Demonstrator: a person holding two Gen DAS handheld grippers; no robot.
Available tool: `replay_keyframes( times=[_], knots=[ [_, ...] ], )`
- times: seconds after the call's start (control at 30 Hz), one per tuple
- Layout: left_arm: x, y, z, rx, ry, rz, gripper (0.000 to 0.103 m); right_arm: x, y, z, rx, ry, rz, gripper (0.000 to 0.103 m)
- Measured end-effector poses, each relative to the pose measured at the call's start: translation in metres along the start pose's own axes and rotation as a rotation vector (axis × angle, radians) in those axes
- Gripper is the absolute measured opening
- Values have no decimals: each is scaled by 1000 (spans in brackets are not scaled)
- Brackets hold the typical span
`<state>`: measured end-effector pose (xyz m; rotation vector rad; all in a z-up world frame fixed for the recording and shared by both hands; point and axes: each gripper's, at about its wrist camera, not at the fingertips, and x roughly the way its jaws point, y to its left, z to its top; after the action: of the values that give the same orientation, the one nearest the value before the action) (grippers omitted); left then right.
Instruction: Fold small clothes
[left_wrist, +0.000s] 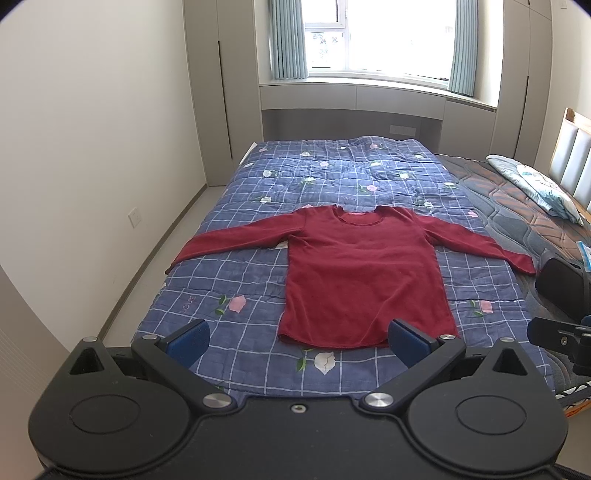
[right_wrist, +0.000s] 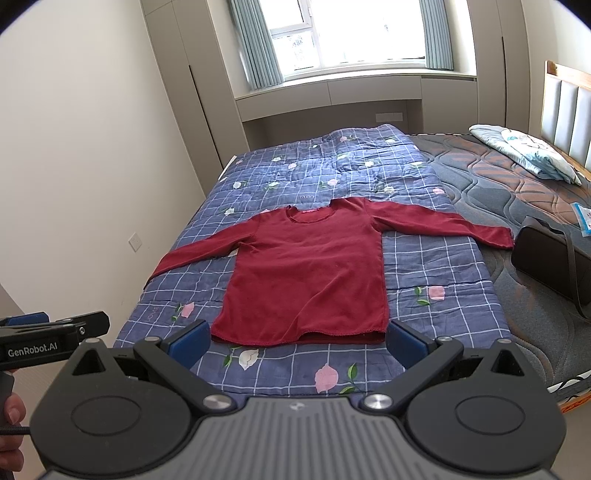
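- My left tool (left_wrist: 297, 341) is released, blue pads spread wide and gripping nothing; it hangs above the near edge of the bed (left_wrist: 517, 206).
- My right tool (right_wrist: 297, 341) is likewise released and empty, over the same near edge, beside the left one.
- The red long-sleeved top (left_wrist: 364, 273) lies flat on the checked quilt (left_wrist: 332, 173), hem toward the near edge, collar away, both sleeves spread toward the bed's side edges.
- I judge the first fold is not begun. I would pinch a sleeve cuff and its shoulder together, one tool each, and carry the sleeve across the body, keeping the cloth low so it stays flat.
- The left cuff drapes at the bed's side edge; I cannot tell how much hangs over.
- A dark object (right_wrist: 550, 262) on the bare mattress near the right cuff is cut off; I cannot identify it.
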<state>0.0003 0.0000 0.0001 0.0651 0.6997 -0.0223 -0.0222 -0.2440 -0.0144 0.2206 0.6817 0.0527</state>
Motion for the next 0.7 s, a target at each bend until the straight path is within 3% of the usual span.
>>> replay_keyframes(
  times=[0.7],
  knots=[
    [0,0,0,-1,2,-1,102,3,2,1,1,3,-1,103]
  ],
)
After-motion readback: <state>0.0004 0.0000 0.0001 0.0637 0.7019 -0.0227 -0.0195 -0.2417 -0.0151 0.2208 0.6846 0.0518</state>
